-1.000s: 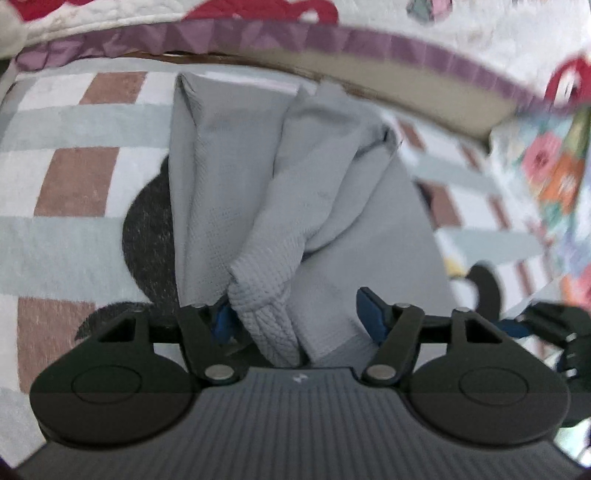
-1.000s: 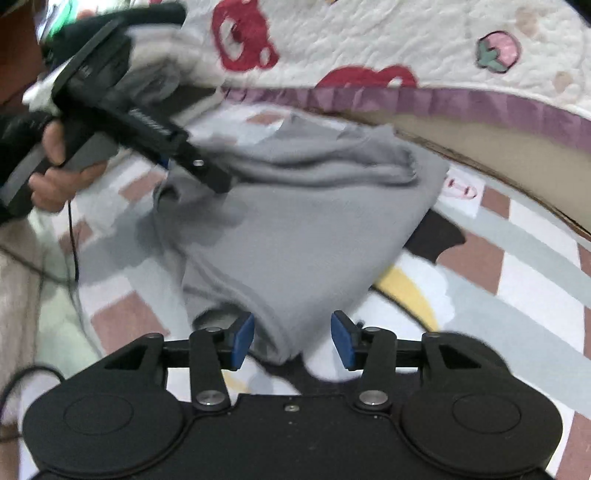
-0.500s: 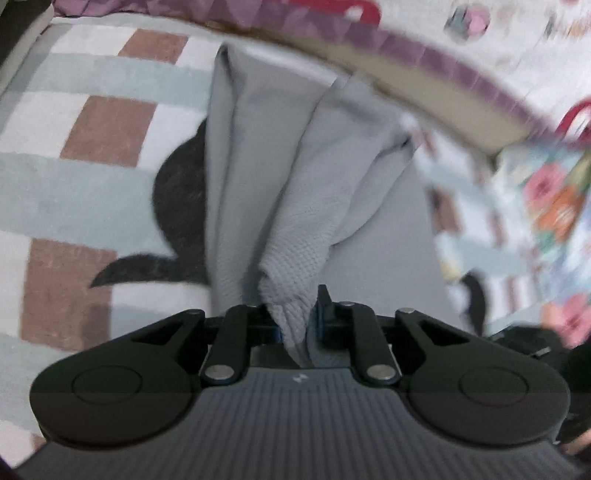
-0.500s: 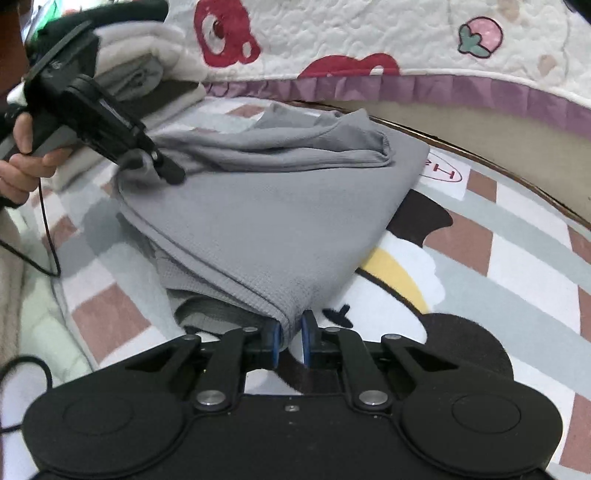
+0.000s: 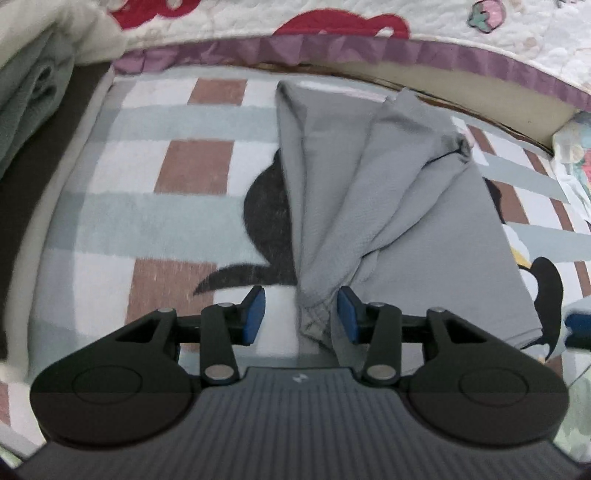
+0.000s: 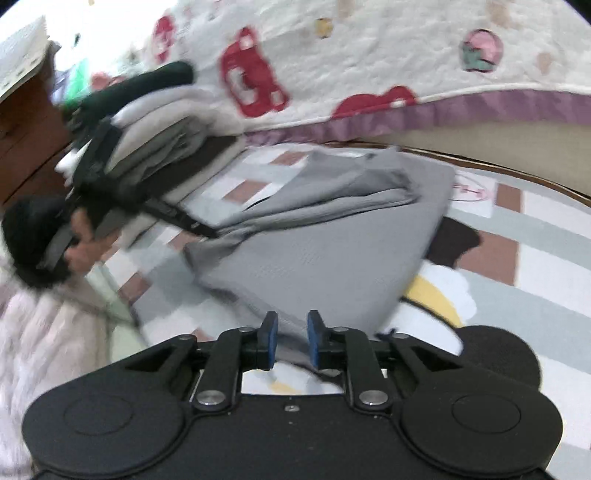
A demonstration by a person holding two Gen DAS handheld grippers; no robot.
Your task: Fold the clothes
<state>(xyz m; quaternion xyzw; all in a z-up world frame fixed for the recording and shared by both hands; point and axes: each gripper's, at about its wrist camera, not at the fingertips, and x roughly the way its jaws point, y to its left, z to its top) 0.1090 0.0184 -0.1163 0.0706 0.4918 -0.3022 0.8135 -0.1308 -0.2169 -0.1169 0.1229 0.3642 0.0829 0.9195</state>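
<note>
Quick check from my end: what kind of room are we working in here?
Most likely a bedroom or a child's room at home, with the work done on the floor. A quilted bedspread printed with cartoon cars hangs over a patterned rug, and a stack of folded clothes sits beside the gray garment.

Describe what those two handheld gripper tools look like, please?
Both look alike: the left gripper has two black fingers with blue pads, silver pivot screws, rounded black housings and a ribbed grey body bearing a small white mark. The right gripper has the same black fingers and blue pads on a smooth black body.
</note>
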